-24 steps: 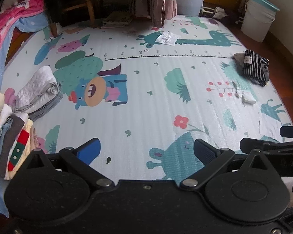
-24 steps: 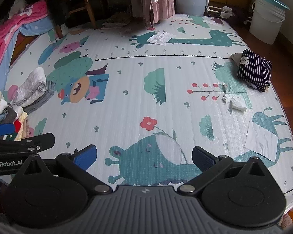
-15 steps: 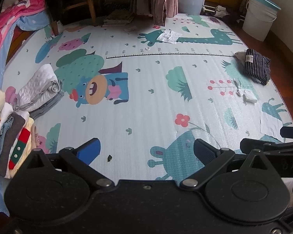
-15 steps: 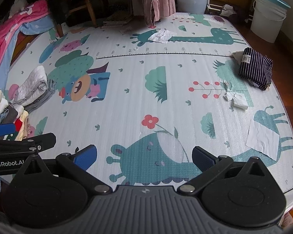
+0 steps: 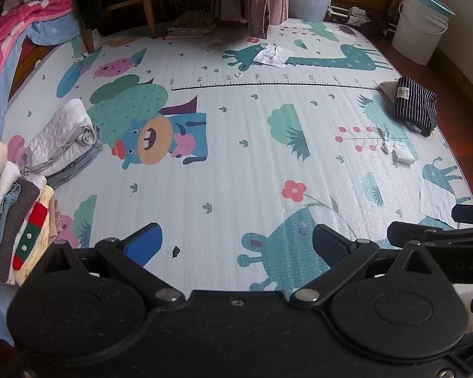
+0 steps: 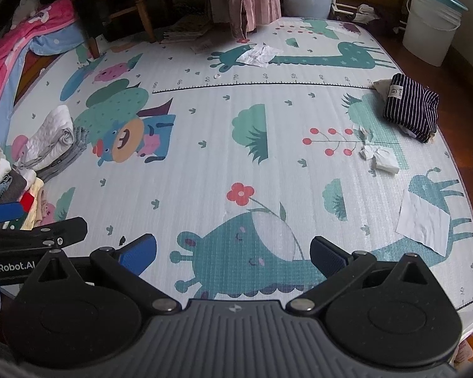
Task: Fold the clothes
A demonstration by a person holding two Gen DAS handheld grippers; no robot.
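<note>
Hovering side by side above the pale cartoon-printed foam play mat, the left gripper and the right gripper both stood spread as wide as they go, with nothing between their blue-padded fingers. Clothes lay at the mat's edges: a stack of folded garments in cream, grey and red at the left, with a white quilted roll just beyond it, and a navy pinstriped garment bundled loosely at the far right edge, well apart from both tools. That striped bundle looked to be the next piece needing a fold. It would likely handle as light, limp cloth, sagging when lifted, so taking it by two outer corners or a hem seemed best.
</note>
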